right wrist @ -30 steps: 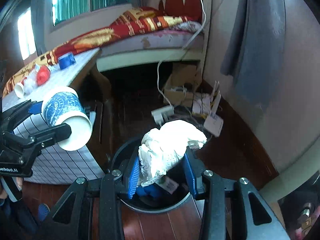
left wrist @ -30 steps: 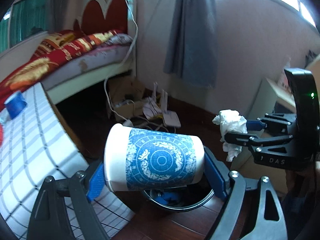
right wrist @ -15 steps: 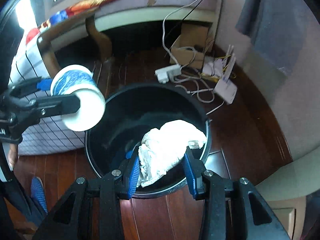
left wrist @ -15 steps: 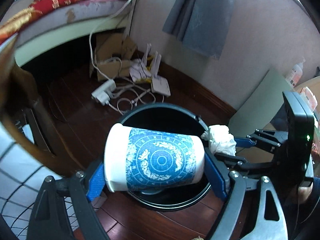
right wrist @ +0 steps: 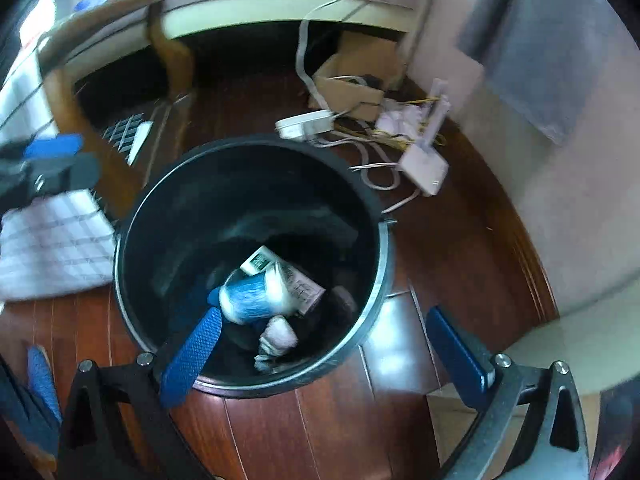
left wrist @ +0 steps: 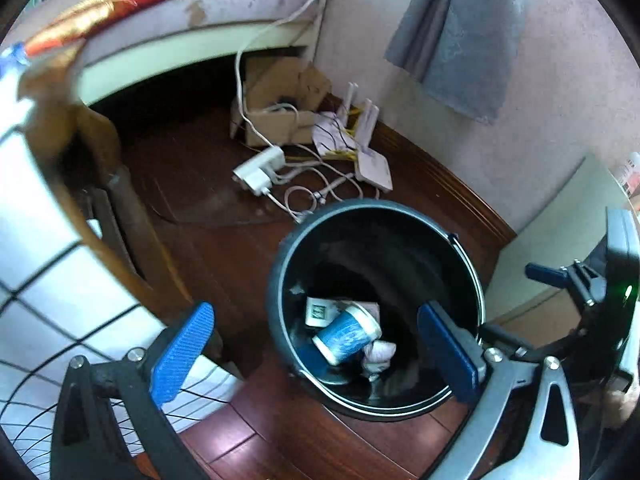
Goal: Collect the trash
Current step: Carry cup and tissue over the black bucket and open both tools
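Both loads dropped: blue-patterned paper cup (left wrist: 346,338) and crumpled tissue (right wrist: 278,336) now lie inside black trash bucket (left wrist: 280,272). Left gripper (left wrist: 316,348) and right gripper (right wrist: 332,354) fingers spread wide, empty. Next: fetch remaining trash.

A: How many bins?
B: One bin (left wrist: 276,280), standing at six o'clock on the floor.
A: And inside it?
B: One cup (left wrist: 346,334), blue and white. One tissue wad (left wrist: 378,354) at the cup's four o'clock. One printed packet (left wrist: 318,312) at its eleven o'clock.
A: Beyond the bin?
B: At twelve o'clock, one box (left wrist: 280,120), one power strip (left wrist: 260,168) and one router (left wrist: 374,168).
A: Grippers?
B: Two: the left gripper (left wrist: 316,344) and the right gripper (right wrist: 334,350), each spread wide with nothing between its pads.
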Demonstrator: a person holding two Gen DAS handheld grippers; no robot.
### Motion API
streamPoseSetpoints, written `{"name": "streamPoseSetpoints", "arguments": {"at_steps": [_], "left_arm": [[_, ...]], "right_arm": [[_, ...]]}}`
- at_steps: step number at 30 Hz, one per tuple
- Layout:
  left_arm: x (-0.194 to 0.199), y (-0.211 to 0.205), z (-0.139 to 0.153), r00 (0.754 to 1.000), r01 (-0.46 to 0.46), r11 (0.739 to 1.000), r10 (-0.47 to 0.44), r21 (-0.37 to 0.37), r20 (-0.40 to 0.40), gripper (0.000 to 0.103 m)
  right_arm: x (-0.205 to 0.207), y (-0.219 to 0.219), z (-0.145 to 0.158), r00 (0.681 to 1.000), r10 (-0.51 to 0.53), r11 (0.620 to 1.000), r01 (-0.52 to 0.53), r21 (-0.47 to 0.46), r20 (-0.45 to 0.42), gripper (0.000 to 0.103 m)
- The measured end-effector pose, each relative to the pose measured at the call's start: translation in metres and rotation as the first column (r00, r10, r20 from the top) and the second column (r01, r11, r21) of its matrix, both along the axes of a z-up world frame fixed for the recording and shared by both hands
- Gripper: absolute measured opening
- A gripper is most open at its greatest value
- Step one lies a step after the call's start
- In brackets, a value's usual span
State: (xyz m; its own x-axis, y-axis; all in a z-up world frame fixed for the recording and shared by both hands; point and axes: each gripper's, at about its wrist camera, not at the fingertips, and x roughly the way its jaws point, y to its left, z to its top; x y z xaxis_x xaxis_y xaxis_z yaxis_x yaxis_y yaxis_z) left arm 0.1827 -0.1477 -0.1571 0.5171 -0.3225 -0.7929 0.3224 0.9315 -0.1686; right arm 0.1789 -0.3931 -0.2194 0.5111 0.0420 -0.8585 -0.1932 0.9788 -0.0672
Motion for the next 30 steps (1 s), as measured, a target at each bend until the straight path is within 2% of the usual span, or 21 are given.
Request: {"name": "streamPoseSetpoints", "arguments": {"at_steps": [3, 9, 14, 19, 24, 30], "left_arm": [[-0.005, 0.001, 0.004, 1.000, -0.005, 1.000, 0.005, 0.014, 0.030, 0.103], [-0.012, 0.001, 0.006, 1.000, -0.004, 1.000, 0.003, 0.030, 0.030, 0.103], [-0.028, 0.003, 0.025, 0.996, -0.017, 0.999, 0.013, 0.049, 0.086, 0.103], [-0.034, 0.003, 0.034, 0.994, -0.027, 0.998, 0.021, 0.055, 0.103, 0.103], [-0.043, 0.009, 0.054, 0.988, -0.048, 0.998, 0.040, 0.046, 0.151, 0.103], [-0.058, 0.028, 0.082, 0.971, -0.096, 0.995, 0.088, 0.023, 0.224, 0.103]], "right_arm": [[-0.001, -0.004, 0.008, 0.999, -0.042, 0.999, 0.042, 0.016, 0.005, 0.103], [-0.005, -0.003, 0.019, 0.996, -0.086, 0.996, 0.086, 0.019, 0.006, 0.103], [-0.013, -0.007, 0.041, 0.992, -0.117, 0.993, 0.116, 0.012, 0.042, 0.103], [-0.019, -0.003, 0.060, 0.986, -0.147, 0.989, 0.145, 0.027, 0.082, 0.103], [-0.030, 0.001, 0.080, 0.977, -0.174, 0.984, 0.169, 0.050, 0.122, 0.103], [-0.038, 0.017, 0.106, 0.972, -0.150, 0.987, 0.138, 0.080, 0.179, 0.103]]}}
